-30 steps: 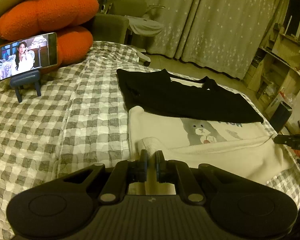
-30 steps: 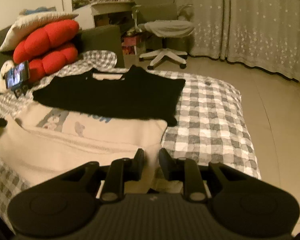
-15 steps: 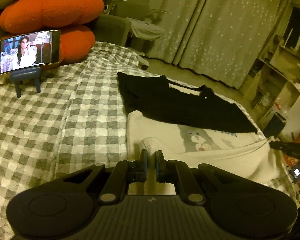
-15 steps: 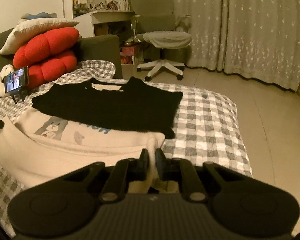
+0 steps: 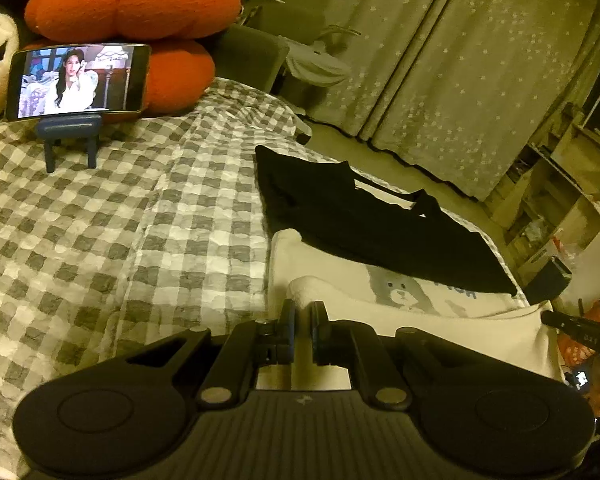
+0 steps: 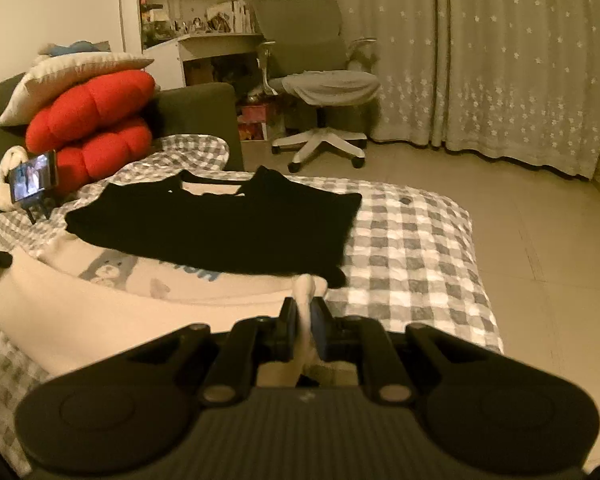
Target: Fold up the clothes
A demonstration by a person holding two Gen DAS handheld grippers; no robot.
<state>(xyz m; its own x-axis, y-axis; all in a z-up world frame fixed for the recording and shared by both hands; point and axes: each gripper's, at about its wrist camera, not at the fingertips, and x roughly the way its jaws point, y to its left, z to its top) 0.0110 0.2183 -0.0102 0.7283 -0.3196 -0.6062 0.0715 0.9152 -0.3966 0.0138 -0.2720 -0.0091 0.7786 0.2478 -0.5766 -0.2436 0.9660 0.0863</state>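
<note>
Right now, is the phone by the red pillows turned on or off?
On. The phone stands sideways on a small stand on the checked blanket, and its screen is lit, showing a picture of a person.

The room is dim, washed in a warm yellowish cast. The phone screen (image 5: 76, 80) glows brightest, far left. The black garment (image 6: 220, 228) sinks into featureless dark. Fisheye bending curves the curtains (image 6: 500, 60) and darkens the corners; detail is soft and grainy throughout.
</note>
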